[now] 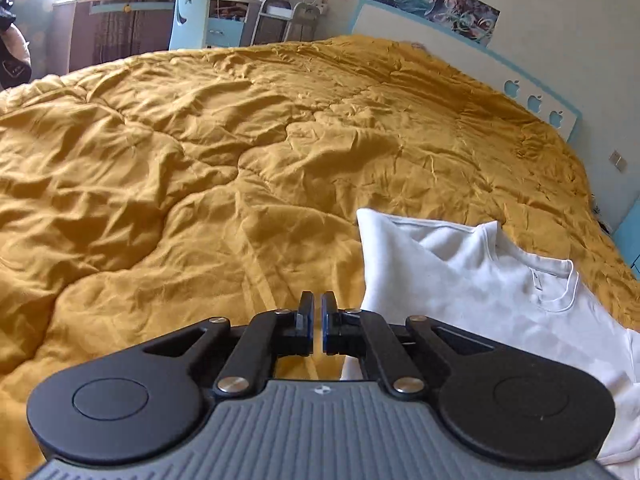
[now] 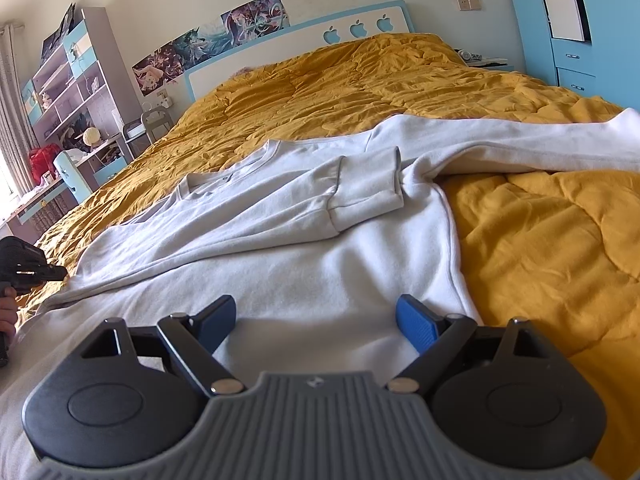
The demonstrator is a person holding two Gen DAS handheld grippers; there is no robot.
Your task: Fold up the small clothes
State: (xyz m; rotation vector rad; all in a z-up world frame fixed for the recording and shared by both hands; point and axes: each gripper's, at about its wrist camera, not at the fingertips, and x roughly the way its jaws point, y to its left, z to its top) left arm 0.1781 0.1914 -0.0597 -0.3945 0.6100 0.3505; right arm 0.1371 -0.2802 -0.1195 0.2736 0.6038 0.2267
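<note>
A white long-sleeved sweatshirt point(image 2: 320, 264) lies flat on the mustard quilt point(image 2: 540, 240). One sleeve is folded across its chest, with the cuff point(image 2: 368, 188) near the middle. The other sleeve point(image 2: 520, 140) stretches out to the right. My right gripper point(image 2: 316, 320) hovers open over the lower body of the garment, with nothing between its blue pads. My left gripper point(image 1: 317, 300) is shut with nothing in it, over the quilt just left of the sweatshirt point(image 1: 460, 280). It also shows as the black left gripper point(image 2: 36, 270) in a hand at the far left of the right wrist view.
The quilt point(image 1: 200, 160) covers a wide bed with a white-and-blue headboard point(image 2: 304, 40). A desk and blue chair point(image 1: 192, 12) stand beyond the far side. A blue wardrobe point(image 2: 576, 56) stands to the right of the bed.
</note>
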